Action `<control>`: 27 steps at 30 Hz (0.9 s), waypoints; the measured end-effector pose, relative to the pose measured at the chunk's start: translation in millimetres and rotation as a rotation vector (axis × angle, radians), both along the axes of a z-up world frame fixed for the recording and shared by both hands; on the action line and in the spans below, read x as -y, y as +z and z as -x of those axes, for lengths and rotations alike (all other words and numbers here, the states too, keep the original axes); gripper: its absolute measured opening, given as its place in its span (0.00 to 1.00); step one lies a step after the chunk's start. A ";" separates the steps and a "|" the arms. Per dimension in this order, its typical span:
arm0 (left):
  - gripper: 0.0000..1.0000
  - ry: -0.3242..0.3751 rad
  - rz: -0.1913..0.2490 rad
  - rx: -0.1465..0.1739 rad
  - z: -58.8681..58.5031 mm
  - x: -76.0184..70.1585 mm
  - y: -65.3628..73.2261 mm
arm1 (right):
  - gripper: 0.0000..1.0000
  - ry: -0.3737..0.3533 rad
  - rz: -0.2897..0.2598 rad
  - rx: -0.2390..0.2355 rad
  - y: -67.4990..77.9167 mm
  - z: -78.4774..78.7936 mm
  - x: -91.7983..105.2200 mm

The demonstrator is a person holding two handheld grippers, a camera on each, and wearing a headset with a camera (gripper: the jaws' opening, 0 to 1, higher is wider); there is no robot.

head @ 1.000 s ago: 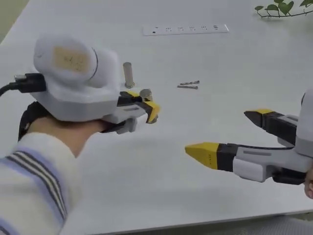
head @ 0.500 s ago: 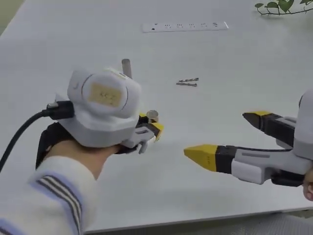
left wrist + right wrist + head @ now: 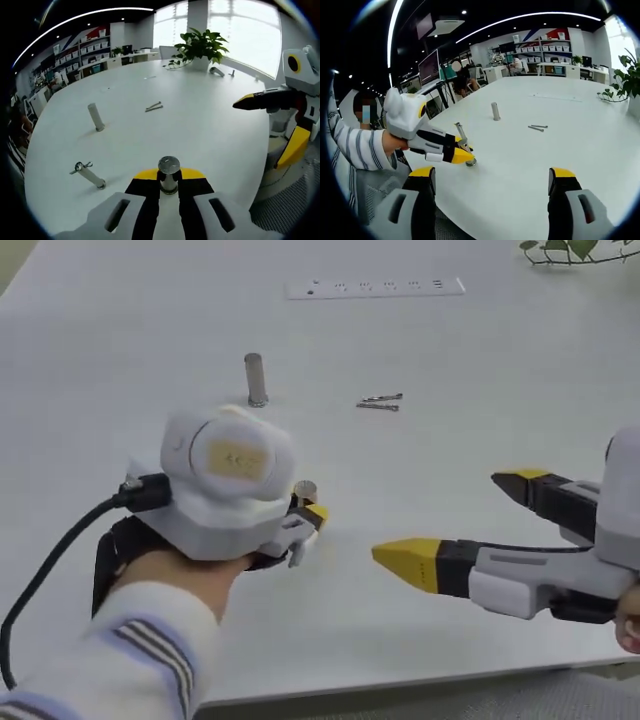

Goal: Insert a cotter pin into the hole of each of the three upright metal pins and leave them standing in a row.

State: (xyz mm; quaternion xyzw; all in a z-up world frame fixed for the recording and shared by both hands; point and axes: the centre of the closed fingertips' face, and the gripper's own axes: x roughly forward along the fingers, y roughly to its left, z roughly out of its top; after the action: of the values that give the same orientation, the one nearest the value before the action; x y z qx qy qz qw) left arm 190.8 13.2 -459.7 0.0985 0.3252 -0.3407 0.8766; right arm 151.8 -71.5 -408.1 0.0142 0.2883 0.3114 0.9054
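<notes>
Pulling a metal pin [image 3: 169, 167] clear of the bare upright pin [image 3: 255, 378] since a second ago — left gripper [image 3: 308, 508] pinching it, right gripper [image 3: 435, 517] spread, empty — likely presenting it for the cotter pins [image 3: 382, 402] lying right of that upright pin.

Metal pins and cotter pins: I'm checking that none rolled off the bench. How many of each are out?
Metal pins: 3 (bare pin, cottered pin, held pin in the left tongs)
Cotter pins: 3 (loose pair, fitted cotter)
Total: 6
</notes>
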 end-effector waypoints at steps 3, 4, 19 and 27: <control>0.09 -0.002 -0.008 0.016 -0.6 1.2 -0.6 | 0.92 0.002 -0.001 0.000 -0.3 -0.1 -0.6; 0.09 -0.002 -0.010 0.017 -0.8 1.4 -0.7 | 0.92 0.003 -0.002 0.000 -0.4 0.1 -0.9; 0.09 -0.004 -0.020 0.015 8.8 -2.4 -7.2 | 0.92 0.008 0.000 -0.004 -0.5 1.7 -0.8; 0.10 -0.008 -0.005 0.042 10.2 -2.8 -8.1 | 0.92 0.019 -0.003 -0.004 0.1 3.0 -5.4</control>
State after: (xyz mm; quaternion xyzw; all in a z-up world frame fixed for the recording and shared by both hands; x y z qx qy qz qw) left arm 180.6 16.0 -467.8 0.1090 0.3069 -0.3411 0.8818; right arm 148.8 -66.1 -408.0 0.0136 0.2896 0.3205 0.9018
